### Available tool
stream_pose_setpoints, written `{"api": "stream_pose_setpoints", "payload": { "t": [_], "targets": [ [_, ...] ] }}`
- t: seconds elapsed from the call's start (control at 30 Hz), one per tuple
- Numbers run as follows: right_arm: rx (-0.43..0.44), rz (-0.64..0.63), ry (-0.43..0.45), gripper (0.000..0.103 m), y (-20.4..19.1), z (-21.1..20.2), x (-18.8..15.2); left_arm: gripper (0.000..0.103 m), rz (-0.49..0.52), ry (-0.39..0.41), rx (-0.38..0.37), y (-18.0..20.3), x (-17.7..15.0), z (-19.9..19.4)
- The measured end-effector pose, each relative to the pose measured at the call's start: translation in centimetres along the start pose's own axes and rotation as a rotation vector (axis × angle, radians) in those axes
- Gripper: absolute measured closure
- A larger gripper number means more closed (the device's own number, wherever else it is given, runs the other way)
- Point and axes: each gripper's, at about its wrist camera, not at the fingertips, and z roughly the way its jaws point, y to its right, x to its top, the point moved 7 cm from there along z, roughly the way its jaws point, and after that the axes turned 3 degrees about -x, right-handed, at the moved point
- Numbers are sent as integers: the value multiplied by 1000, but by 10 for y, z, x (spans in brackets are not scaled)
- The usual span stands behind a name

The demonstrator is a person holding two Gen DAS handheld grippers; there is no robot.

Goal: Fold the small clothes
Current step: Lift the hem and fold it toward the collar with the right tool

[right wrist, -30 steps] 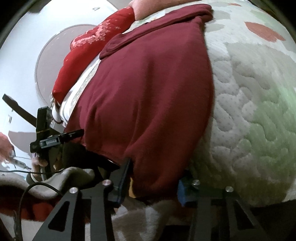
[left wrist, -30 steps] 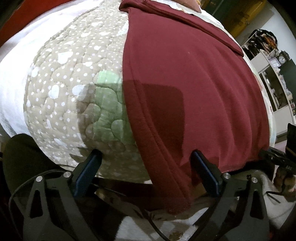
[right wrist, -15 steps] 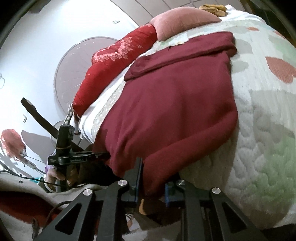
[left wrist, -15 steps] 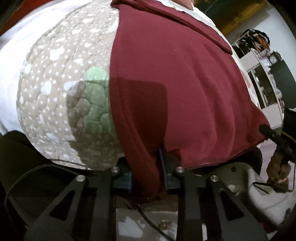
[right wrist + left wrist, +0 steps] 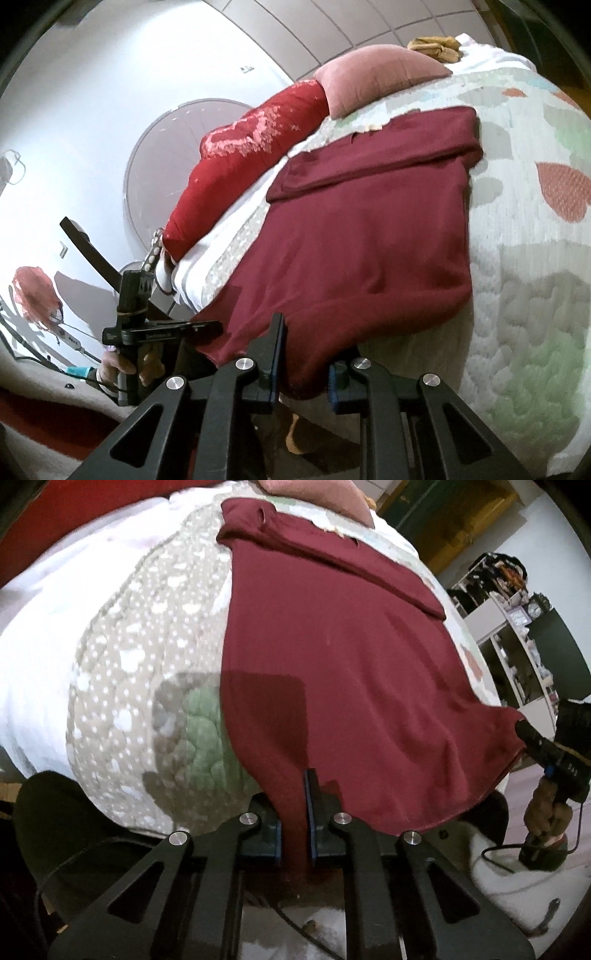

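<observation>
A dark red garment (image 5: 351,664) lies spread flat on the quilted bedspread (image 5: 129,664), its far end folded over into a band. My left gripper (image 5: 293,797) is shut on the garment's near left corner, and the cloth runs down between the blue pads. In the right wrist view the same garment (image 5: 369,240) fills the middle, and my right gripper (image 5: 304,350) is shut on a bunched fold at its near right corner. Both corners are raised off the bed. Each gripper shows in the other's view: the right gripper (image 5: 546,753) and the left gripper (image 5: 166,328).
A red pillow (image 5: 251,155) and a pink pillow (image 5: 376,70) lie at the head of the bed beyond the garment. White shelves (image 5: 517,635) stand off to the right. A person's hand (image 5: 550,812) holds the right gripper's handle. The bedspread (image 5: 535,295) extends to the right.
The left jaws went from wide open to shut on the garment's corner. The right jaws closed tighter on their corner. Both grippers rose, lifting the near edge.
</observation>
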Motion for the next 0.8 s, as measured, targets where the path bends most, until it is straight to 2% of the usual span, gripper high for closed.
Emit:
{"api": "stream_pose_setpoints", "payload": {
  "t": [0.17,0.27,0.5,0.63,0.8],
  "targets": [
    [-11,-14,36,85,-1,-8,7,95,5,35,-9,2,8,-8],
    [-46,-40,66,85,-2,-11,12,95,0,71,-16,2,15,-14],
    [-83,-56,146,86,-4,-14,33,95,-1,197,-15,16,57,-25],
    [-89,-23,193,86,3,-18,46,95,11,232,-6,19,73,-29],
    [-113,-34,210,86,6,-18,58,95,19,257,9,21,87,-28]
  ]
}}
